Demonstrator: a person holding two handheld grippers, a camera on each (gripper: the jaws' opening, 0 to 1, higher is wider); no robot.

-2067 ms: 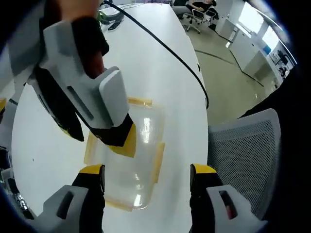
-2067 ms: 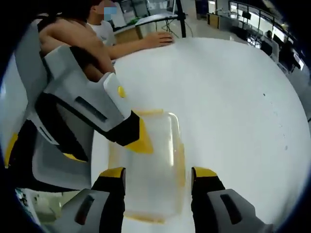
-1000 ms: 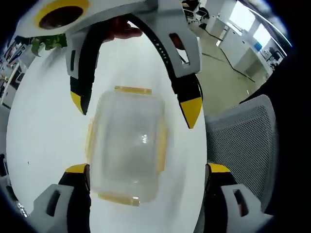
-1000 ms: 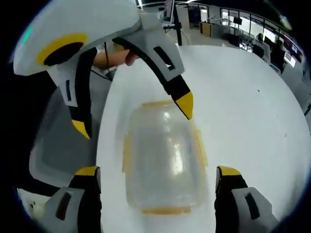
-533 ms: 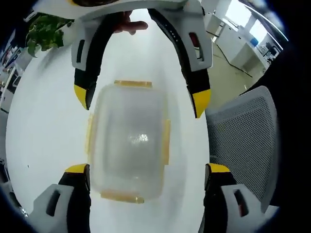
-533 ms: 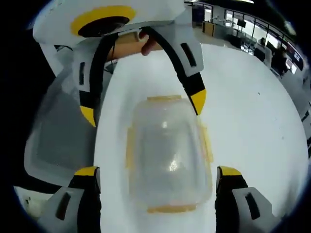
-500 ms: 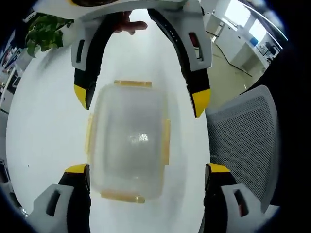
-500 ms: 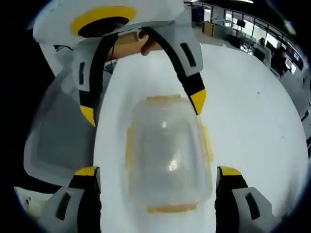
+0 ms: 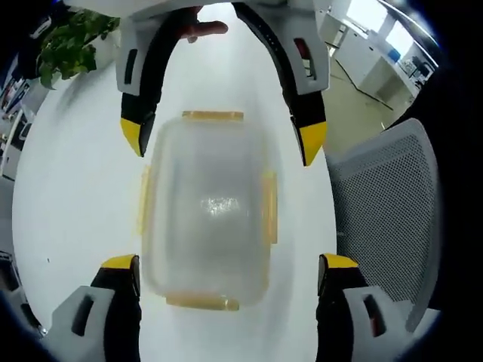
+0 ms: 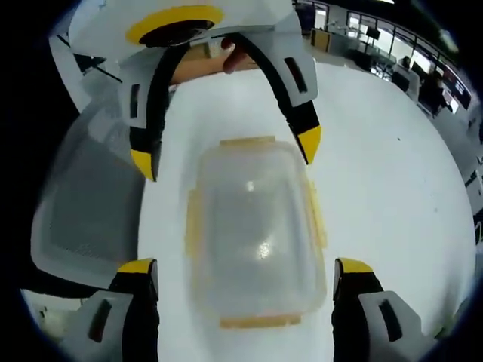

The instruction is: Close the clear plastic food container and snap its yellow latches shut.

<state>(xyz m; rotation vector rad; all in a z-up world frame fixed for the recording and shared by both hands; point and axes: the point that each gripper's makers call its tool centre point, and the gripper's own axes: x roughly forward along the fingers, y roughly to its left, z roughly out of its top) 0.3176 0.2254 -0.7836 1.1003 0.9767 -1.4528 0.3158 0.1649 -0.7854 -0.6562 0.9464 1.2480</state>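
White counter [image 9: 68, 173] carries the clear container [image 9: 207, 211], lid on, lying between the spread fingers of the left gripper [image 9: 226, 275] and the right gripper [image 10: 245, 275], both released; each has drawn slightly nearer since half a second ago, yellow latches [image 9: 269, 206] at the rim

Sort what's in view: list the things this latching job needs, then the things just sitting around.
For the job:
clear container
yellow latches
left gripper, open
right gripper, open

Just around:
white table
mesh chair
potted plant
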